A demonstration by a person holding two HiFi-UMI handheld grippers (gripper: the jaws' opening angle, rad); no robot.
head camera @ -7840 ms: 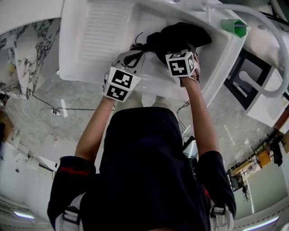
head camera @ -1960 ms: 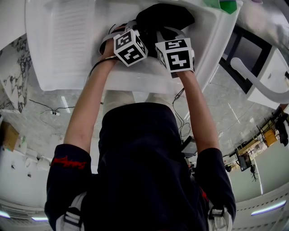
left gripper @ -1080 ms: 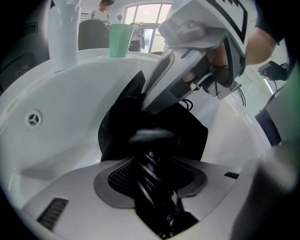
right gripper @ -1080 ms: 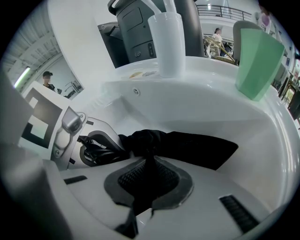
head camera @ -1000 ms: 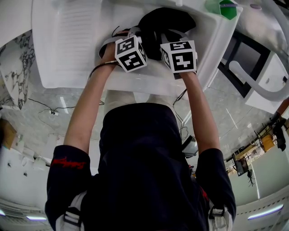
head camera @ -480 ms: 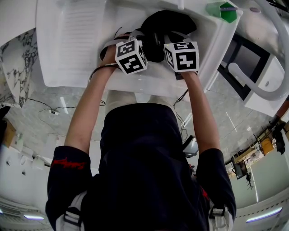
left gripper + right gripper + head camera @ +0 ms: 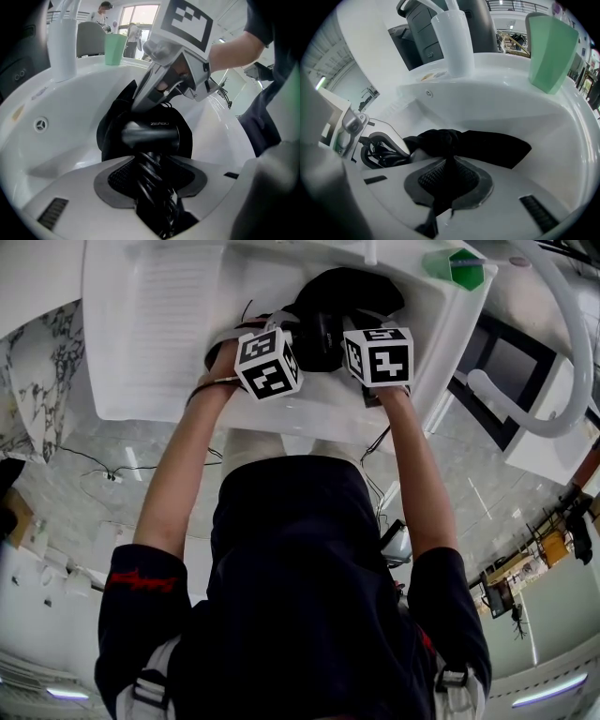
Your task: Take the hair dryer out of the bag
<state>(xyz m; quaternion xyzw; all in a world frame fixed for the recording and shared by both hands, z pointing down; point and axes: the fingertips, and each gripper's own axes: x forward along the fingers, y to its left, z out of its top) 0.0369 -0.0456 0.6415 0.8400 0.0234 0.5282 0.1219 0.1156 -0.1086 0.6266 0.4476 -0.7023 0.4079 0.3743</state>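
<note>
Head view: left gripper (image 7: 296,328) and right gripper (image 7: 362,319) reach into the white sink (image 7: 159,352), both at one black bag (image 7: 361,287). Left gripper view adds what's missed there: one black hair dryer (image 7: 150,136), barrel crosswise at the bag's mouth, jaws clamped on its cord-wrapped handle. Right gripper view: jaws pinch bag cloth; one green cup (image 7: 551,51) and one white cup (image 7: 452,44) stand on the rim.
</note>
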